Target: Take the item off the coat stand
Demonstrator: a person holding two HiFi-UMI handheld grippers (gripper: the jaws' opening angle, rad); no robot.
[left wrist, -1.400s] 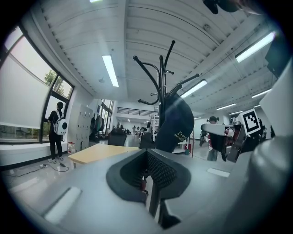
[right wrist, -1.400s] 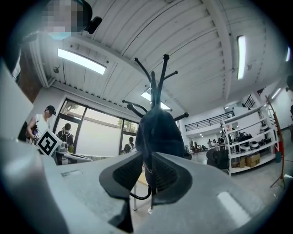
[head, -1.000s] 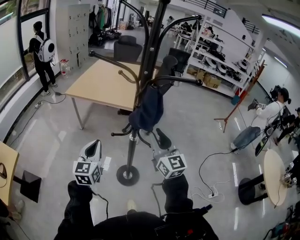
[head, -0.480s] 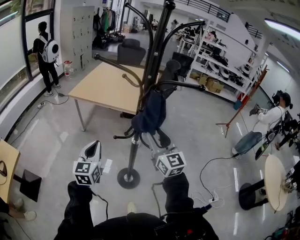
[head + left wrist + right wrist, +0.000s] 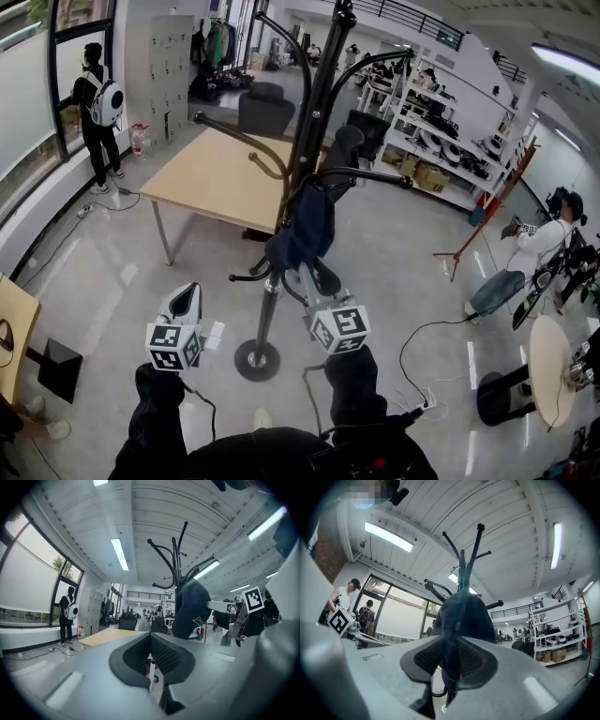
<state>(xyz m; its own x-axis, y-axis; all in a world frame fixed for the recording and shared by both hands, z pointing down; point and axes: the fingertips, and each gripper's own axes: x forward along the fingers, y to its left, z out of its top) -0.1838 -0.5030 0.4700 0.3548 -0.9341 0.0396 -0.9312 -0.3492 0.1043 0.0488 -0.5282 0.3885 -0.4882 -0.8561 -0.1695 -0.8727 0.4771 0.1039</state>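
Right gripper (image 5: 316,277) closer under dark cap (image 5: 302,230) than a second ago, jaws just closed onto its lower edge, cap on coat stand (image 5: 314,94), left gripper (image 5: 187,300) lower left, jaws together.

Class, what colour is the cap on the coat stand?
The cap is dark navy; best in head view.

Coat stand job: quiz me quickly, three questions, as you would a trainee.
1. True or false: the dark cap is off the coat stand.
2. Whose fingers have the cap between them? A left gripper, B right gripper.
3. What is between the left gripper's fingers?
Key: 1 false, it hangs there. 2 B; its fingers have just been closing and press the fabric. 3 nothing; they are shut.
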